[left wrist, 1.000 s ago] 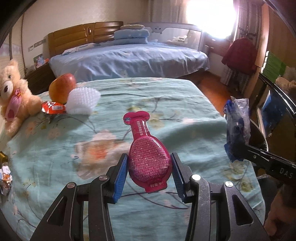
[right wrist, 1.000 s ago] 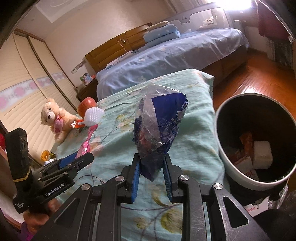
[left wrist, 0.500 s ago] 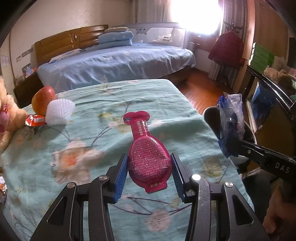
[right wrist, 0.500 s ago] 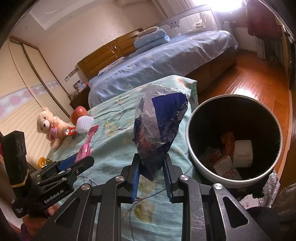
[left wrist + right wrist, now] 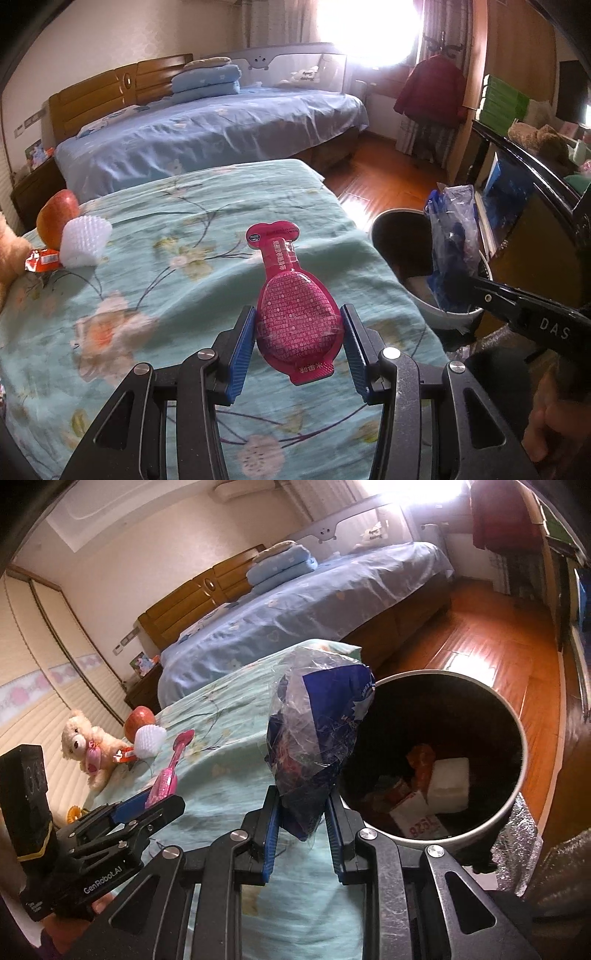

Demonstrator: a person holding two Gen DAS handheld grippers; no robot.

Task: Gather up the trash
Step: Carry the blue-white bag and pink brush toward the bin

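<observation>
1. Left wrist view: the left gripper point(image 5: 298, 341) clamps a pink pouch point(image 5: 293, 314) by its bulb, neck pointing away, above the floral-covered table point(image 5: 155, 266). At the table's far left corner sit an apple point(image 5: 55, 218), a white foam net point(image 5: 86, 240) and a red wrapper point(image 5: 42, 258). The trash bin point(image 5: 402, 240) stands beside the right edge.

2. Right wrist view: the right gripper point(image 5: 302, 836) pinches a crumpled blue-and-clear plastic bag point(image 5: 317, 738) upright, beside the bin's point(image 5: 513, 801) near rim, over the table's right edge. A teddy bear point(image 5: 86, 746) sits at the far left.

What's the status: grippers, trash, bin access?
Left gripper shut on pink pouch. Right gripper shut on blue plastic bag. Trash bin open, unobstructed.
</observation>
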